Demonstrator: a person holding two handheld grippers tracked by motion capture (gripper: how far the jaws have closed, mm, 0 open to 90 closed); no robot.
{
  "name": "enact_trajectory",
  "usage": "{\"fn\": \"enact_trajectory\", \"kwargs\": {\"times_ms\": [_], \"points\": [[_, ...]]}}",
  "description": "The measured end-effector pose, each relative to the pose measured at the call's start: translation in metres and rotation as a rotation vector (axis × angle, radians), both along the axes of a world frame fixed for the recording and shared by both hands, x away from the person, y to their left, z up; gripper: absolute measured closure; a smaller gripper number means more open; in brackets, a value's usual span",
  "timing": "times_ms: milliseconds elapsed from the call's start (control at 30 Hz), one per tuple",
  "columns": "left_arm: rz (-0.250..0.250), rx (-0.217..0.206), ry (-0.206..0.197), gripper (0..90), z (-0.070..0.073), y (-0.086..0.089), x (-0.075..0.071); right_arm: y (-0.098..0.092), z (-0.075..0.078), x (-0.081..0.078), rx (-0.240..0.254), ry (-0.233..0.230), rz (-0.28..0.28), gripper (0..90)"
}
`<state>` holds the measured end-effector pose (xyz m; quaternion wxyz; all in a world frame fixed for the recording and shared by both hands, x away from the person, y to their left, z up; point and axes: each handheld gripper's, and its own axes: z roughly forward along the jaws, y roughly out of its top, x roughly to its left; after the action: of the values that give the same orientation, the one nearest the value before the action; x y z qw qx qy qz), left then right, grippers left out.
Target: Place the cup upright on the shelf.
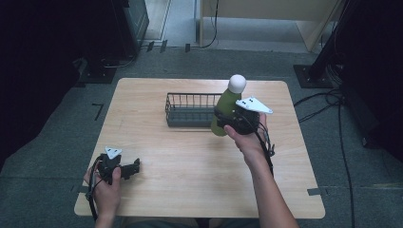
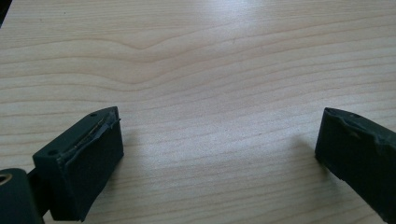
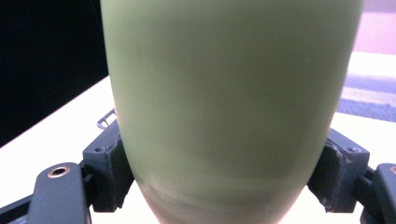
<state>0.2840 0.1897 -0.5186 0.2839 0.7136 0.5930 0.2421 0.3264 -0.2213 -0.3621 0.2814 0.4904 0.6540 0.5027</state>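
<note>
A green bottle (image 1: 225, 107) with a white round cap (image 1: 236, 83) is held off the table, tilted, just right of a dark wire basket (image 1: 189, 110). My right gripper (image 1: 227, 119) is shut on the bottle's lower body; in the right gripper view the green bottle (image 3: 229, 102) sits close up with the black pads (image 3: 108, 169) pressed on both its sides. My left gripper (image 1: 134, 167) rests near the table's front left corner. In the left gripper view that left gripper (image 2: 219, 154) stands open over bare wood, nothing between its fingers (image 2: 88, 163).
The light wooden table (image 1: 190, 180) has rounded corners and stands on grey carpet. Dark equipment and cables surround it at the back and right. The wire basket sits at the table's back middle, its inside seemingly bare.
</note>
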Motion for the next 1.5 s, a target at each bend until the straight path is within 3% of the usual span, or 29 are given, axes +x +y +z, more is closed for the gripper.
{"fn": "enact_trajectory", "kwargs": {"times_ms": [233, 633, 833, 967, 1233, 1500], "points": [[0.0, 0.0, 0.0, 1.6, 0.0, 0.0, 0.0, 0.008, 0.013, 0.01, 0.033, -0.081, -0.019, 20.7], [0.0, 0.0, 0.0, 1.6, 0.0, 0.0, 0.0, 0.015, 0.029, 0.044, 0.073, -0.141, -0.071, 20.7], [-0.001, 0.001, 0.0, 1.6, 0.0, 0.0, 0.0, 0.024, 0.02, 0.066, 0.042, -0.15, -0.092, 20.6], [0.001, 0.0, 0.0, 1.6, 0.0, 0.0, 0.0, 0.028, 0.011, 0.075, 0.026, -0.13, -0.101, 20.6], [-0.001, 0.001, 0.001, 1.6, 0.0, 0.0, 0.0, 0.033, -0.006, 0.086, -0.027, -0.118, -0.12, 20.6], [-0.001, 0.001, 0.0, 1.6, 0.0, 0.0, 0.0, 0.034, -0.022, 0.091, -0.033, -0.071, -0.123, 20.6]]}}
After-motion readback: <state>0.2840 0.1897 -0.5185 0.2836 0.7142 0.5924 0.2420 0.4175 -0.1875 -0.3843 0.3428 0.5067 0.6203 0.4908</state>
